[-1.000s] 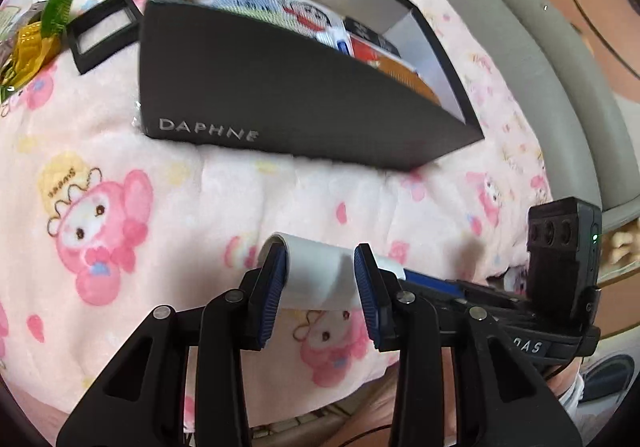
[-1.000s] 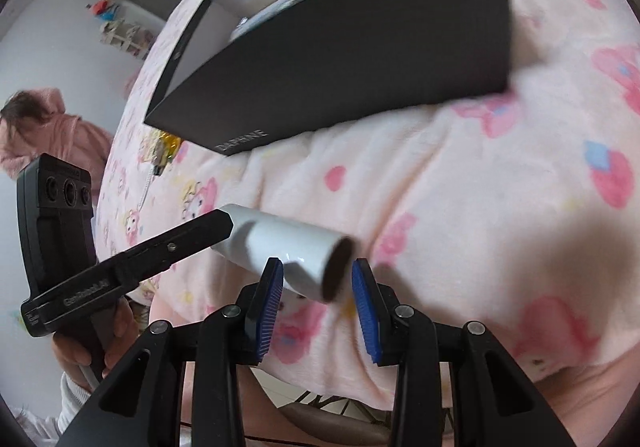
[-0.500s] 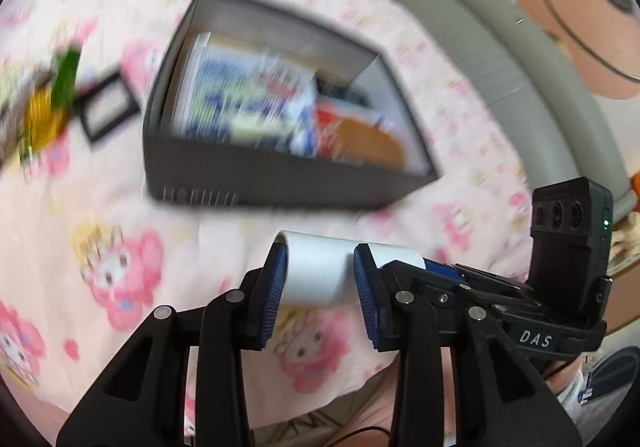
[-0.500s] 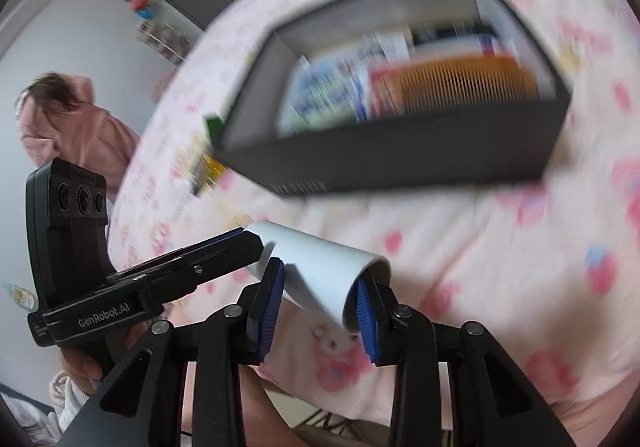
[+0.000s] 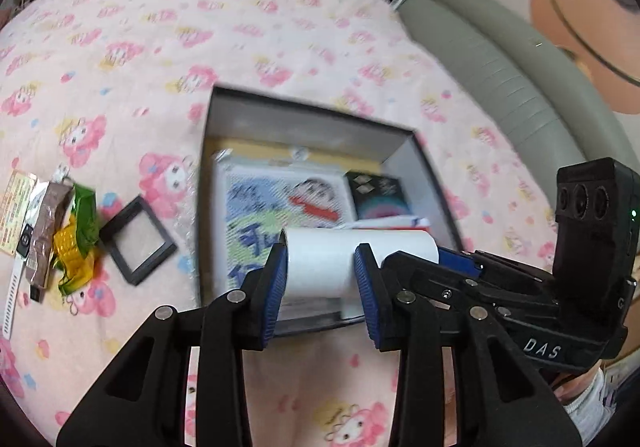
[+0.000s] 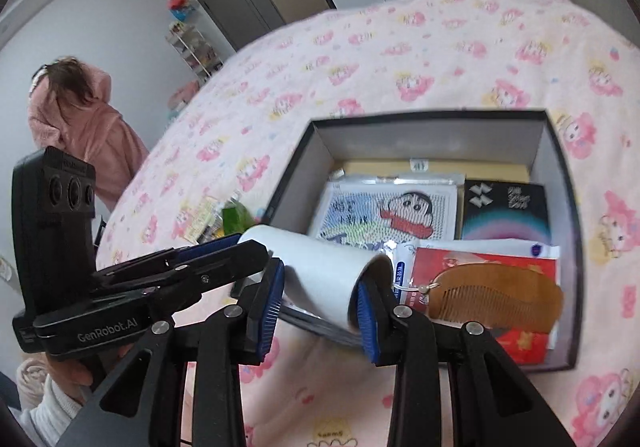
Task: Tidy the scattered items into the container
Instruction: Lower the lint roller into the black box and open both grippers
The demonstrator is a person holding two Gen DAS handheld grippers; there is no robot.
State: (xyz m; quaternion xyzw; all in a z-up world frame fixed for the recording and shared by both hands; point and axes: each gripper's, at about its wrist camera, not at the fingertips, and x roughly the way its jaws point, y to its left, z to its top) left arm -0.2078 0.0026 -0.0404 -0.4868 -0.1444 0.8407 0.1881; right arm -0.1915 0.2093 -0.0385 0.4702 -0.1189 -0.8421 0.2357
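White paper roll (image 5: pixel 344 255): clamped at one end by my left gripper (image 5: pixel 322 283) and at the other by my right gripper (image 6: pixel 320 297), both partly closed on it, held over the near edge of the black box (image 6: pixel 560 151). Box contents: wooden comb (image 6: pixel 500 297), cartoon packet (image 6: pixel 388 215). On the pink blanket (image 5: pixel 280 47): green wrapper (image 5: pixel 82 235), square black frame (image 5: pixel 136 239).

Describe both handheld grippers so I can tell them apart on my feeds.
Both are black frames with blue ribbed pads. The left gripper reads "GenRobot.AI"; the right gripper reads "DAS". Each carries a three-lens black module. A white knit cuff shows under the left one.
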